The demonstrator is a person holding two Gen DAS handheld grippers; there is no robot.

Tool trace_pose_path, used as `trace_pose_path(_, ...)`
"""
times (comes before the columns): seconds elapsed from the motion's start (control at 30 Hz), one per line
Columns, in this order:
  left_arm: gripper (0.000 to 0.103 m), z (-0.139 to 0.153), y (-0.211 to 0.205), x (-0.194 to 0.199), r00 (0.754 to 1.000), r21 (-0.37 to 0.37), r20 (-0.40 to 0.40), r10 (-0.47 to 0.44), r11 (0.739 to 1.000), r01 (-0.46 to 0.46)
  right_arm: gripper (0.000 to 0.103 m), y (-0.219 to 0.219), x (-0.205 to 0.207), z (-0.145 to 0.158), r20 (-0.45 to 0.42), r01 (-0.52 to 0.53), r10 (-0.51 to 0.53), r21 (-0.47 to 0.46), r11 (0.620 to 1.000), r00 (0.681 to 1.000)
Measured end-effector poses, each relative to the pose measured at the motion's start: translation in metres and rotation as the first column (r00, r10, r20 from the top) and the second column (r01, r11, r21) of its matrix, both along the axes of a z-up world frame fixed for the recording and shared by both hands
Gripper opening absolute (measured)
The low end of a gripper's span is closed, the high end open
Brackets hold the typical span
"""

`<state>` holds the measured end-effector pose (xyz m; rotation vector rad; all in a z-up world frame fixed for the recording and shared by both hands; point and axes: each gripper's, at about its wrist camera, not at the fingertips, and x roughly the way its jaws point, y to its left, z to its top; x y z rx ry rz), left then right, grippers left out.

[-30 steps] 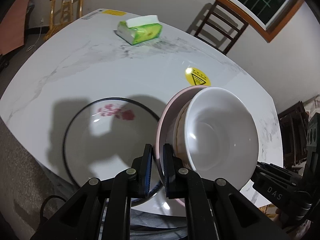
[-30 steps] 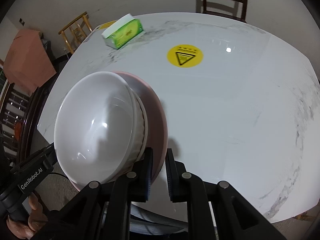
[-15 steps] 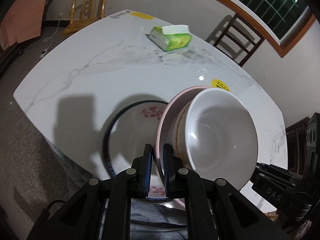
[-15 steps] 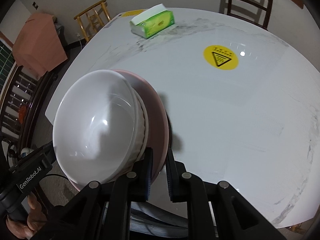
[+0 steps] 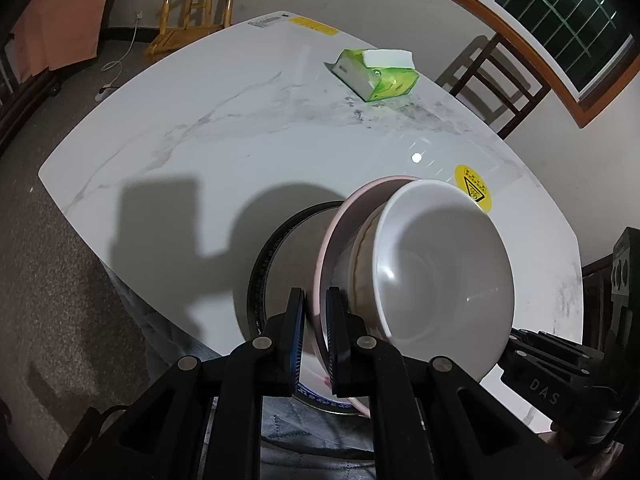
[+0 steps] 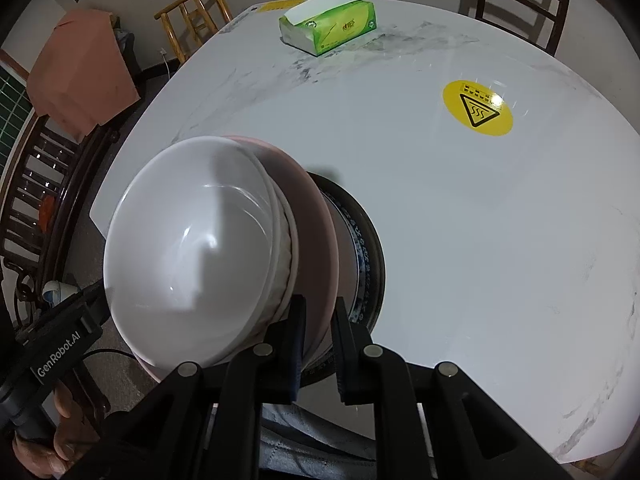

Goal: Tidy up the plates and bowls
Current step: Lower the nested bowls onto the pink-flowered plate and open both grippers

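- Count, dishes: one pink plate [image 5: 332, 248], two bowls nested on it — a white bowl [image 5: 440, 264] on top, a second bowl [image 5: 362, 248] with a brownish-marked side beneath — and one dark-rimmed plate [image 5: 260, 280] lying on the table [image 5: 224, 136].
- Count, grippers: two. Left gripper [image 5: 316, 336] is clamped tight on the near edge of the pink plate; right gripper [image 6: 320, 340] is clamped on the opposite edge. Both jaws are nearly closed, only the plate rim between the pads.
- The pink plate with its bowls is off the table, directly above the dark-rimmed plate, covering most of it; only an arc of the dark rim shows on each side.
- The dark-rimmed plate sits near the table's front edge.
- Others on the table: one green tissue box [image 6: 328, 28] at the far end, one round yellow warning sticker [image 6: 478, 108].
- Around: one light wooden chair [image 5: 196, 4], one dark chair [image 5: 492, 80], a window [image 5: 552, 4].
- A hand [image 6: 44, 436] grips the left handle.
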<state>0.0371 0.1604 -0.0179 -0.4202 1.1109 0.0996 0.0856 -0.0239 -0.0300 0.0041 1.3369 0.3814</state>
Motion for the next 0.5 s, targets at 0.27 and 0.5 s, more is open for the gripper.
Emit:
trace_pose_path(0.27, 0.006, -0.009, 0.006, 0.006, 1.000, -0.008, -0.019, 0.007, 1.000, -0.007, 0.013, 0.005, 0.008, -0.006, -0.009, -0.005, 0.005, -0.010, 1.000, 1.000)
trace_pose_path(0.5, 0.006, -0.013, 0.009, 0.008, 1.000, -0.015, -0.019, 0.009, 1.000, -0.009, 0.014, 0.007, 0.011, -0.007, -0.002, -0.003, 0.003, -0.006, 1.000, 1.000)
